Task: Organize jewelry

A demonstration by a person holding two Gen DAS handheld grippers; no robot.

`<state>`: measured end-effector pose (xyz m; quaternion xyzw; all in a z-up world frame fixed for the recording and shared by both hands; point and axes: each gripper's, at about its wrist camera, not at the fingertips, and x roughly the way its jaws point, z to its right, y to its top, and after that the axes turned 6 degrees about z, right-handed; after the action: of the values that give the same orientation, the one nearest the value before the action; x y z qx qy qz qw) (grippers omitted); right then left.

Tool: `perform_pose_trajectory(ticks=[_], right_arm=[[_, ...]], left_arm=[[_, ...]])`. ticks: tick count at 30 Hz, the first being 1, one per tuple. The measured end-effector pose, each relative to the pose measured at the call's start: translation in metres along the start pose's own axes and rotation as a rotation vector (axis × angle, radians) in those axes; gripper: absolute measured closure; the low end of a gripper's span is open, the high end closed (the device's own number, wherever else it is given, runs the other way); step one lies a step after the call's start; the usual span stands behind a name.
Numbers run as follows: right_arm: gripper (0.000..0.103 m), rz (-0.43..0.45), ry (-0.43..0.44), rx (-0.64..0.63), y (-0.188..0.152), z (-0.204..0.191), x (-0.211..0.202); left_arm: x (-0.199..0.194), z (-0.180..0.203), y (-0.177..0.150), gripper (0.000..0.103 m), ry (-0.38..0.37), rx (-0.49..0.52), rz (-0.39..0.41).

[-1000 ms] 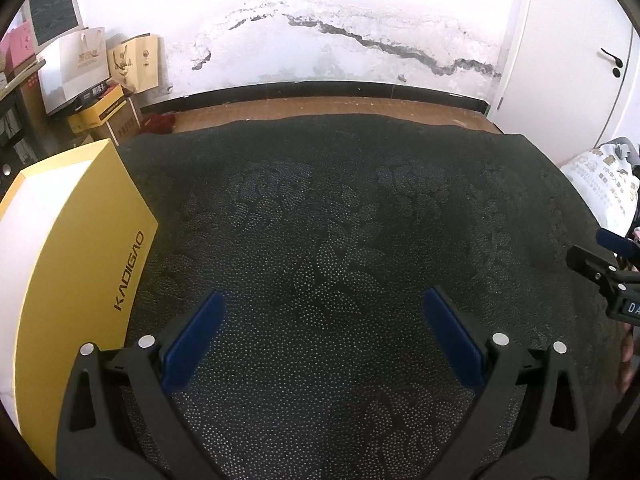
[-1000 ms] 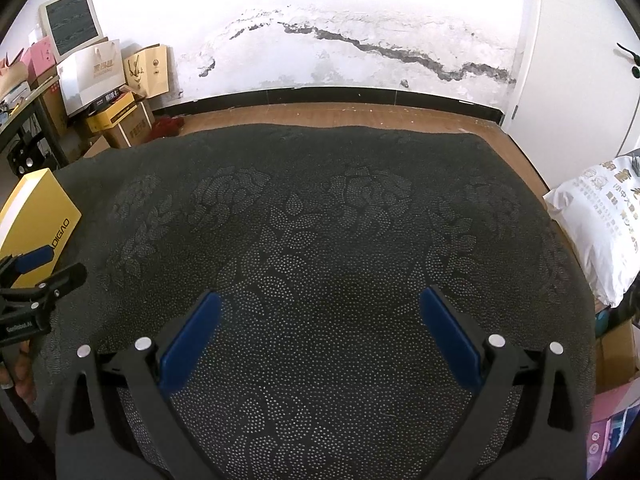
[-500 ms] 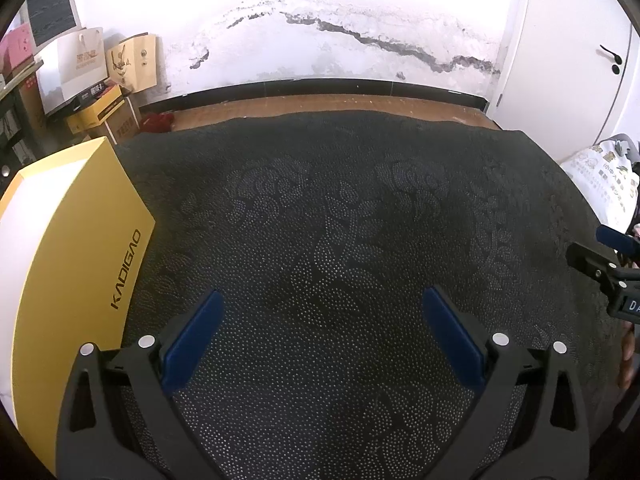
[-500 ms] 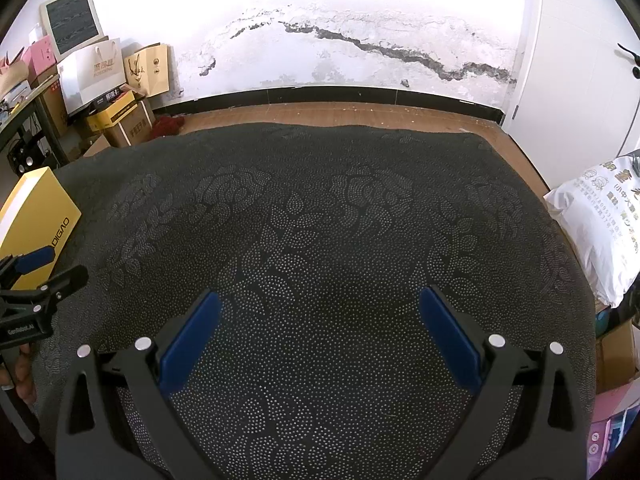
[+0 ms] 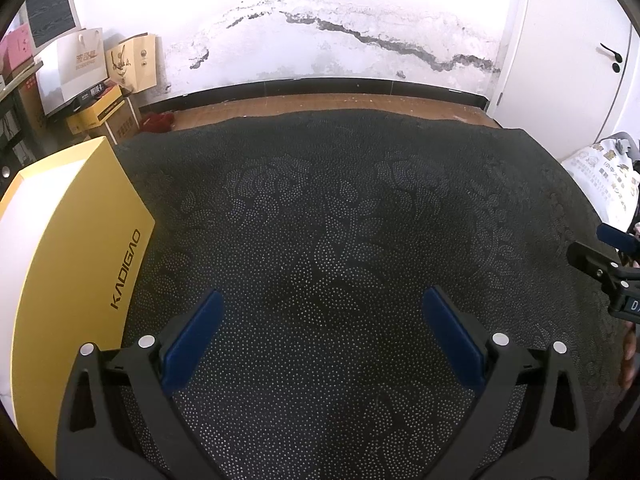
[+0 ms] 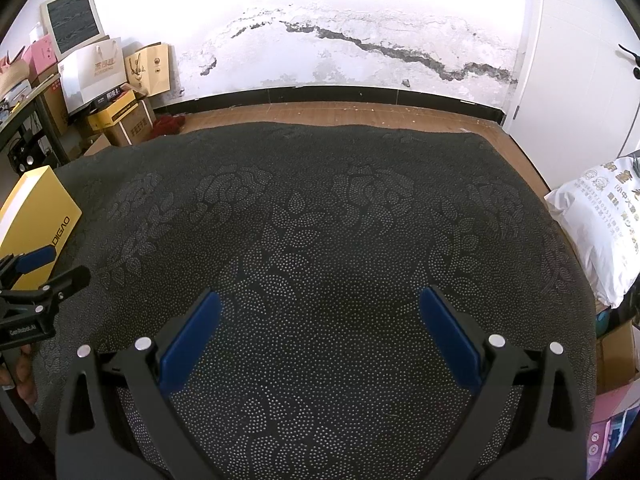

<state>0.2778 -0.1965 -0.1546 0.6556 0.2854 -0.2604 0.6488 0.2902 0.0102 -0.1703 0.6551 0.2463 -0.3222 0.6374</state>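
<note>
Both tools stand released, with nothing between the blue pads. The left tool [image 5: 320, 320] hangs over the dark dotted cloth [image 5: 328, 208] that covers the table. The right tool [image 6: 318, 318] hangs over the same cloth, to the right of the left one and apart from it.

No jewelry is visible in either view. The only likely container is the yellow box [image 5: 80, 240], which lies shut on the cloth at the left edge, just beside the left tool's left finger. Whether it holds the jewelry cannot be told.

Judgement: the task has not begun, and the step in hand is reaching the box. The left tool is better placed for it. The box is wide and smooth-sided, so a grip across a thin edge or lid lip should hold better than a grip across the body. The right tool could steady the far side while the lid lifts.

Surroundings: paper bags and cartons [image 6: 116, 80] are stacked by the cracked wall, and a white sack [image 6: 596, 232] sits off the right edge. Both are well apart from the work area. Nothing lies between the left tool and the box. The soft cloth may let the box slide when it is pushed.
</note>
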Motion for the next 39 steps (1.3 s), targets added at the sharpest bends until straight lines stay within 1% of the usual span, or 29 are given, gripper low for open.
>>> perform_pose_trajectory(ticks=[39], right_arm=[[0.007,0.005,0.001,-0.002,0.0004,0.0001,-0.0012]], left_arm=[[0.0036,0.0027,-0.0022,0.006,0.006,0.0,-0.008]])
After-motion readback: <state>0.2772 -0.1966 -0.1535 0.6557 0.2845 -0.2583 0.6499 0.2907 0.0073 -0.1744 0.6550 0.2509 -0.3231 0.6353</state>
